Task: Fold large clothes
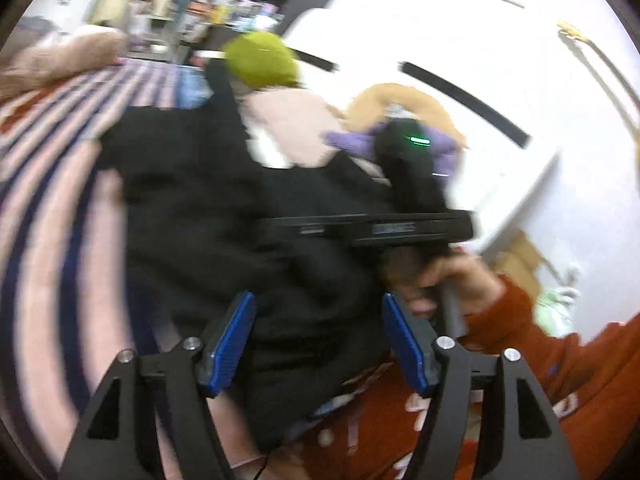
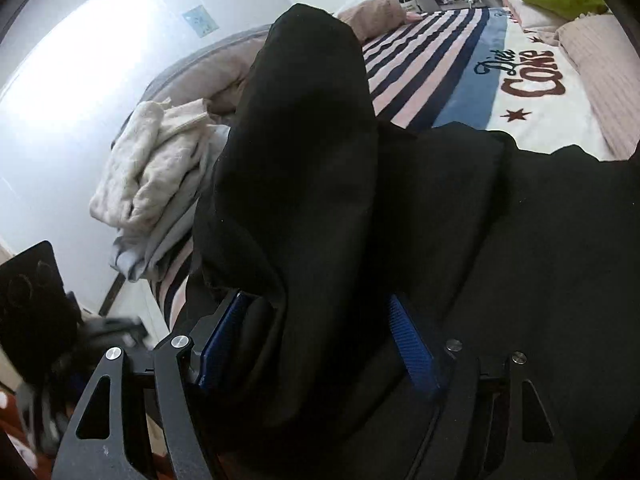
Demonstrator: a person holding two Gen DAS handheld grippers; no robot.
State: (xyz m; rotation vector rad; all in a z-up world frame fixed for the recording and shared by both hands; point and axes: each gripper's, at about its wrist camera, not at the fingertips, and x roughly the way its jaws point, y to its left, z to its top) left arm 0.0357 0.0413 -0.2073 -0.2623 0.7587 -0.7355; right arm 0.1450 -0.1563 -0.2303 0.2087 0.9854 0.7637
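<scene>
The large black fabric garment (image 2: 460, 208) lay heaped on the striped pink, navy and white bedspread (image 2: 424, 68), its bulk filling the centre and the 3 o'clock side of the right wrist view. A thick fold of it rose toward 12 o'clock, right between the blue pads of our right gripper (image 2: 316, 344). Those jaws stood wide, and the pads did not appear to press the cloth.

In the left wrist view the same garment spread from the centre toward 9 o'clock. Our left gripper (image 1: 318, 344) also stood wide, with black cloth lying between its blue pads (image 1: 230, 344) but not pinched. Our hand (image 1: 452, 280) in a rust-orange sleeve (image 1: 552, 344) sat at 3 o'clock, holding the right tool.

Beyond, a cream knitted sweater (image 2: 152, 164) rested on a stack of folded clothes at 9 o'clock in the right view, with a green round cushion (image 1: 260, 60) at 12 o'clock in the left.

We judged the risk to be snagging. With both claws loose around the cloth, pulling away could drag the fold open, and the dark fabric hid its edges.
</scene>
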